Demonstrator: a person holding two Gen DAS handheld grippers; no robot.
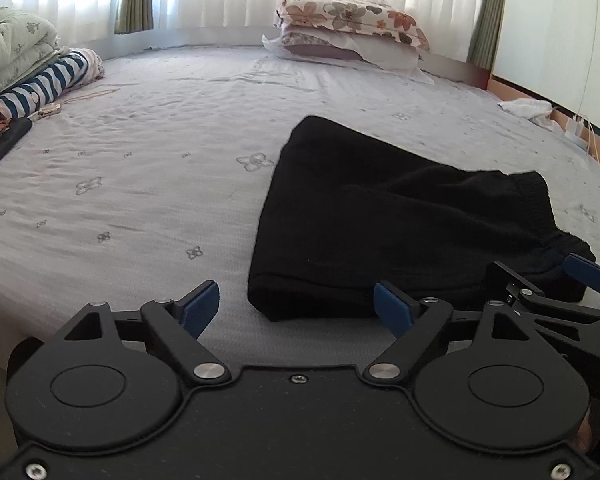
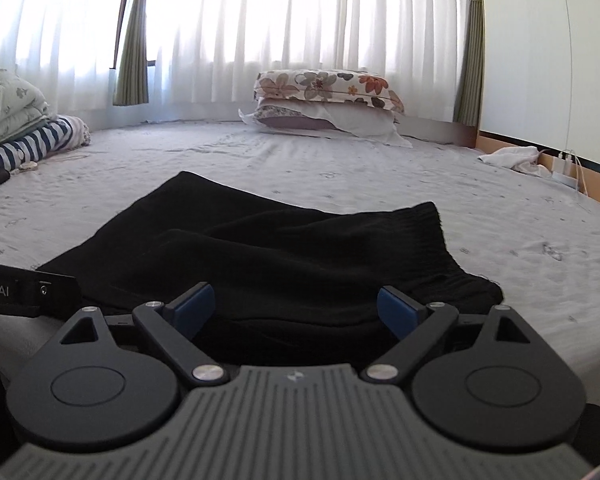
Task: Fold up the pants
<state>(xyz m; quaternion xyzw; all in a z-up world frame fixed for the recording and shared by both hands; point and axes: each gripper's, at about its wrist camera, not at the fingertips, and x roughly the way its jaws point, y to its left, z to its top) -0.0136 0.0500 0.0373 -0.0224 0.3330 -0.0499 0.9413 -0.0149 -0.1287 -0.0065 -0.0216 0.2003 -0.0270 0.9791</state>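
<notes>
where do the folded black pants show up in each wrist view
Left wrist view: black pants lie right of centre on the bed, ahead and right of the left tool.
Right wrist view: the pants fill the centre, just ahead of the right tool.
Shared landmark: floral pillow by the curtains.

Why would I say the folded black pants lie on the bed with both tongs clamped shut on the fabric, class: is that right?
Not quite. The black pants do lie folded on the bed, but both tongs stand open and grip nothing: the left tongs in the left wrist view, the right tongs in the right wrist view.
</notes>
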